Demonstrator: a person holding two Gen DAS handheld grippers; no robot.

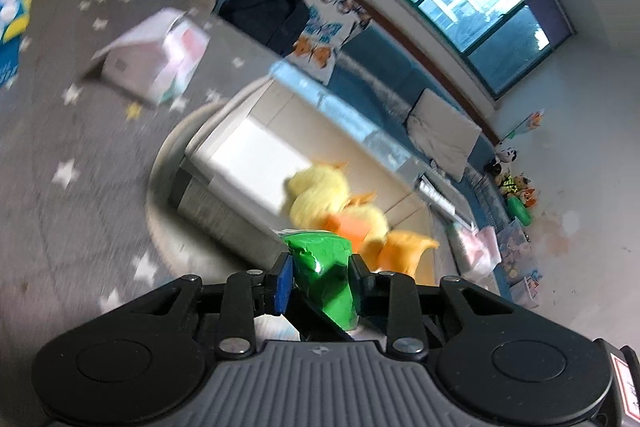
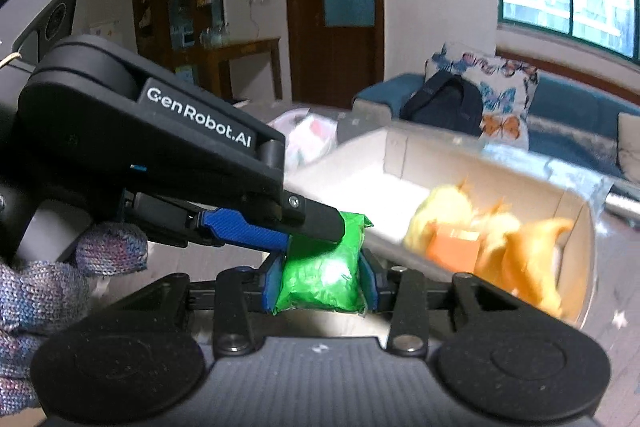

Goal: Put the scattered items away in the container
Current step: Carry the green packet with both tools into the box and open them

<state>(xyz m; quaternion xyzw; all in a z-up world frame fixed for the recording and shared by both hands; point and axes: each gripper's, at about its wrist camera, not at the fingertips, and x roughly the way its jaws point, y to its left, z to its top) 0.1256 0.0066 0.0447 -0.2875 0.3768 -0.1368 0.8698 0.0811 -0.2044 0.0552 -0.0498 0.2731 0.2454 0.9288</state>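
Observation:
A green foil packet (image 1: 326,273) is pinched by both grippers at once. My left gripper (image 1: 322,279) is shut on it, held just above the near edge of an open white box (image 1: 240,143). In the right wrist view, my right gripper (image 2: 320,285) is shut on the same green packet (image 2: 320,275), and the left gripper (image 2: 312,223) reaches in from the left and clamps the packet's top. The box (image 2: 360,179) holds a yellow and orange plush toy (image 1: 340,199), also seen in the right wrist view (image 2: 492,235).
The box sits on a grey star-patterned mat (image 1: 68,163). A pink and white toy house (image 1: 156,59) lies on the mat behind it. A blue sofa (image 2: 568,107) with a black backpack (image 2: 444,103) and butterfly pillow stands beyond. Small toys (image 1: 516,195) line the far wall.

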